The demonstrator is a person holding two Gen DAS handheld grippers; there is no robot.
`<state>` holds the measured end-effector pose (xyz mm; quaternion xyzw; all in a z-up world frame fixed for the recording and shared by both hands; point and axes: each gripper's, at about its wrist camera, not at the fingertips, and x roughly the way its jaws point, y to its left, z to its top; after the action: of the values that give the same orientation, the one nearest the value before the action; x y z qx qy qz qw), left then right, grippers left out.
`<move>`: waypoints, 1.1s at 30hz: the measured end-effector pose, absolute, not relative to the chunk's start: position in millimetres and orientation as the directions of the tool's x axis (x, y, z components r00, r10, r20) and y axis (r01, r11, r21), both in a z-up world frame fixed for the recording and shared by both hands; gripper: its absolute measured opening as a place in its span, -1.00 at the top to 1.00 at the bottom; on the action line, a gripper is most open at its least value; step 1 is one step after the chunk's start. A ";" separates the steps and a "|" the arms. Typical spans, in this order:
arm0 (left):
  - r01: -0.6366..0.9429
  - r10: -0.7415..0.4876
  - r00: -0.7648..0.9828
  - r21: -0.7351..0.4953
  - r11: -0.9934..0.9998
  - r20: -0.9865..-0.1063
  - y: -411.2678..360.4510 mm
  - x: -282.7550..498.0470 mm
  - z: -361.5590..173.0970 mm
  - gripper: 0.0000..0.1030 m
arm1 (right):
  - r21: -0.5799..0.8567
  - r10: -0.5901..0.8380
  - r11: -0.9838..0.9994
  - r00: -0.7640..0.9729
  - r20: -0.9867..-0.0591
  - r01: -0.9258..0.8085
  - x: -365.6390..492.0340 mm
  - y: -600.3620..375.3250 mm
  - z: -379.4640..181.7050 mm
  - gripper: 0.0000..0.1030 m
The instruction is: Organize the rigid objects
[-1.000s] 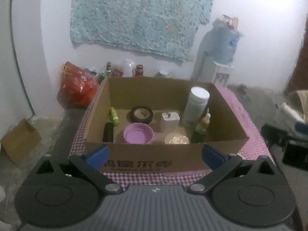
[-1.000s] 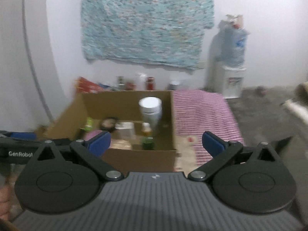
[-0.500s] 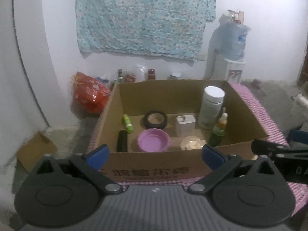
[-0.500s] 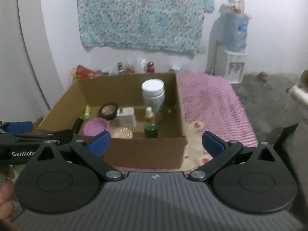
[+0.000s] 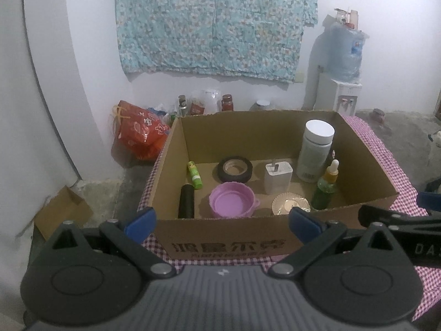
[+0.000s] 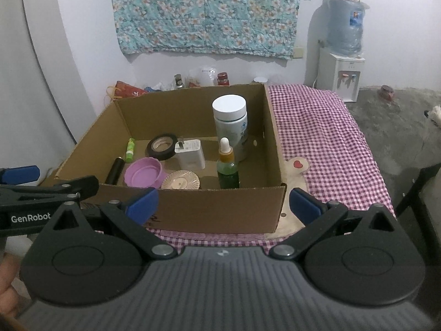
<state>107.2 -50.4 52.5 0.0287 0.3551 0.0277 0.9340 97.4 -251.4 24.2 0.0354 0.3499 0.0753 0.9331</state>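
An open cardboard box point(image 5: 228, 244) point(image 6: 209, 209) stands on a checked cloth. Inside are a white jar point(image 5: 317, 151) point(image 6: 230, 127), a green dropper bottle point(image 5: 326, 186) point(image 6: 227, 165), a white charger point(image 5: 277, 176) point(image 6: 190, 154), a black tape roll point(image 5: 234, 168) point(image 6: 162, 146), a purple lid point(image 5: 231, 202) point(image 6: 143, 176), a round gold dish point(image 5: 289, 204) point(image 6: 180, 179), a green tube point(image 5: 194, 174) point(image 6: 130, 150) and a black cylinder point(image 5: 186, 200) point(image 6: 114, 170). My left gripper point(image 5: 220, 222) and my right gripper point(image 6: 222, 204) are open and empty, held before the box's near wall.
The purple checked cloth point(image 6: 325, 143) stretches right of the box. A water dispenser point(image 6: 343, 63) stands at the back right. A red bag point(image 5: 137, 132) and several jars point(image 5: 227, 102) sit by the wall. A small cardboard box point(image 5: 62, 211) lies on the floor at left.
Both grippers have pulled back and risen a little, so the box sits lower and farther in view. Both stay open. Nothing in the box has moved.
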 end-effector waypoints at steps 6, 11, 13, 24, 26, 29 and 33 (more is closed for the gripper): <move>-0.031 0.066 0.741 0.064 0.997 -0.668 -50.2 105.8 51.6 -0.99 | 0.115 0.156 0.988 0.748 -0.645 -0.107 95.2 -251.9 25.8 -0.97; -0.031 0.066 0.742 0.064 0.997 -0.668 -49.9 106.0 51.6 -0.99 | 0.096 0.144 0.990 0.753 -0.642 -0.107 93.8 -249.1 27.3 -0.97; -0.031 0.067 0.743 0.066 0.997 -0.666 -49.1 105.5 51.5 -0.99 | 0.091 0.142 0.990 0.754 -0.642 -0.109 93.9 -248.2 28.1 -0.97; -0.037 0.070 0.737 0.064 0.997 -0.672 -47.7 105.2 49.5 -0.99 | 0.082 0.134 0.991 0.750 -0.647 -0.107 94.3 -246.3 28.4 -0.97; -0.037 0.070 0.738 0.063 0.997 -0.671 -47.4 105.1 49.3 -0.99 | 0.078 0.132 0.991 0.751 -0.647 -0.107 94.7 -246.3 28.2 -0.97; -0.036 0.070 0.737 0.064 0.997 -0.672 -47.6 105.4 49.5 -0.99 | 0.073 0.129 0.992 0.752 -0.646 -0.108 95.1 -246.6 28.8 -0.97; -0.037 0.070 0.736 0.063 0.997 -0.673 -47.4 104.9 49.1 -0.99 | 0.072 0.129 0.991 0.750 -0.648 -0.108 95.6 -247.1 28.7 -0.97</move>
<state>104.9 -47.4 49.1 0.0227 0.3621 0.0288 0.9314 95.6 -247.1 28.7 0.0150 0.3475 0.0635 0.9354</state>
